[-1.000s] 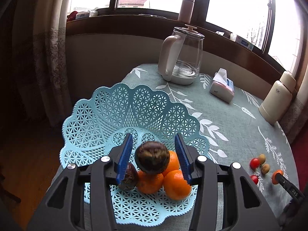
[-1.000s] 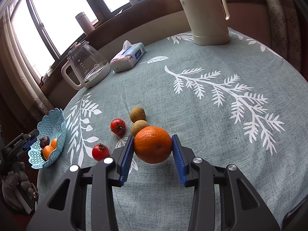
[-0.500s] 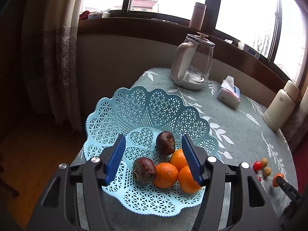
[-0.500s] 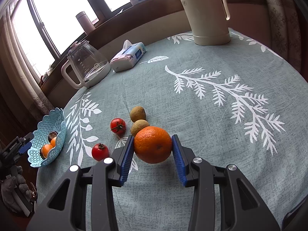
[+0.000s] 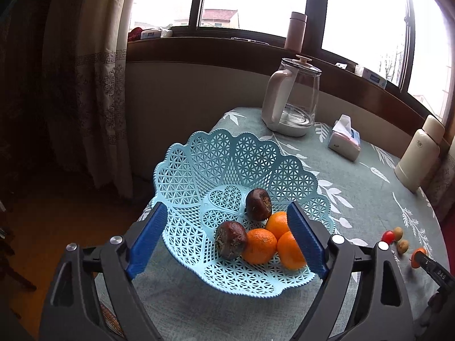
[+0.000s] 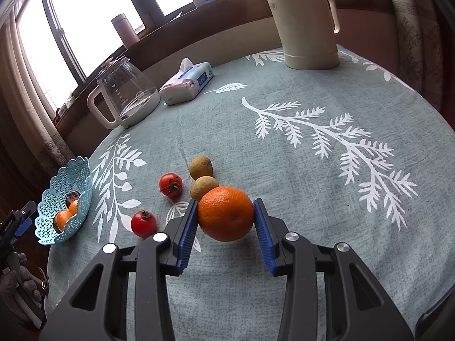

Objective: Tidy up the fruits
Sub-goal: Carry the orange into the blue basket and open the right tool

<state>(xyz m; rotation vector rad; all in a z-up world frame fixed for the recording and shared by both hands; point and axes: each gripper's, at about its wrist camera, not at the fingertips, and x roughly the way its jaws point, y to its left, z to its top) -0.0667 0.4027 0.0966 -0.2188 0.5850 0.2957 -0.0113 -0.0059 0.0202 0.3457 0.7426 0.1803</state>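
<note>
While the left gripper (image 5: 227,244) hangs wide apart and empty over the near rim of the basket (image 5: 199,170), the right gripper (image 6: 226,227) clamps both blue pads on an orange (image 6: 226,213) out in the middle of the tabletop (image 6: 312,170). Whether that orange rests on the cloth or is just off it is hard to tell. Basket sits at the tabletop's left edge, holding three oranges (image 5: 260,245) and two dark brown fruits (image 5: 230,240). Just behind the gripped orange lie two tan fruits (image 6: 200,167), the nearer one touching it, and two tomatoes (image 6: 170,184) lie loose to their left. Kettle (image 6: 125,96), tissue pack (image 6: 187,83) and flask (image 6: 307,20) line the far edge.
</note>
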